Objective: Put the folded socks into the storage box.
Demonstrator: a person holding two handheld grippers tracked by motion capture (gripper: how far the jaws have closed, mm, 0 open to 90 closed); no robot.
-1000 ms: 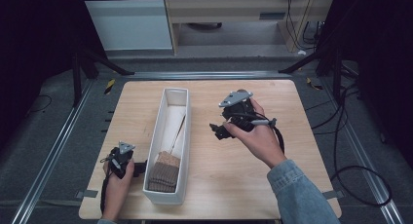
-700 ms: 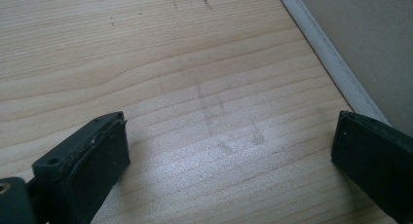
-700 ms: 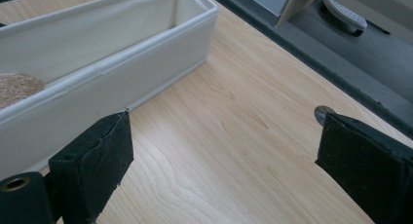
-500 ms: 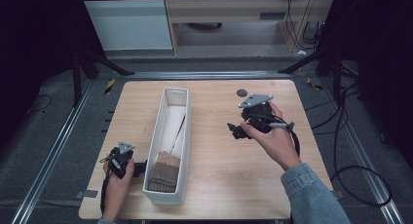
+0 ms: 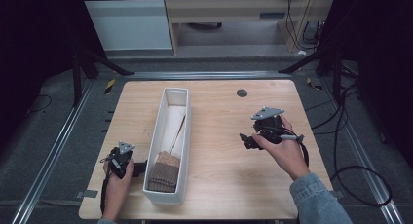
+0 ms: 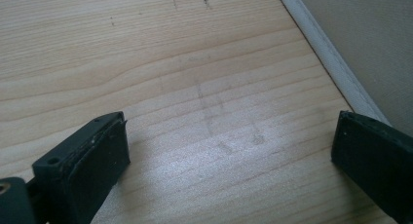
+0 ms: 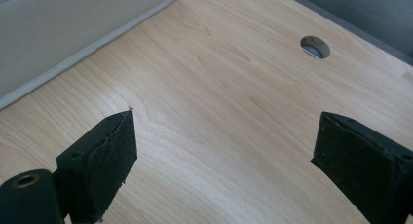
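A long white bin (image 5: 168,146) stands lengthwise on the wooden table (image 5: 219,121). Inside it lie a brown brush-like bundle (image 5: 165,170) at the near end and a thin stick (image 5: 177,131) further back. My left gripper (image 5: 139,167) rests low on the table just left of the bin's near end, open, with nothing between its jaws (image 6: 229,151). The bin's outer wall (image 6: 360,44) shows to the right in the left gripper view. My right gripper (image 5: 246,139) hovers over the table's right half, open and empty (image 7: 224,151), pointing toward the bin wall (image 7: 73,24).
A round cable hole (image 5: 242,93) (image 7: 315,46) sits near the table's far edge. Metal rails and black stand legs border the table. Cables trail on the floor to the right. A white cabinet (image 5: 129,24) stands beyond the table.
My right gripper has moved away from the bin, to the right and nearer to the person. The left gripper has stayed in place.
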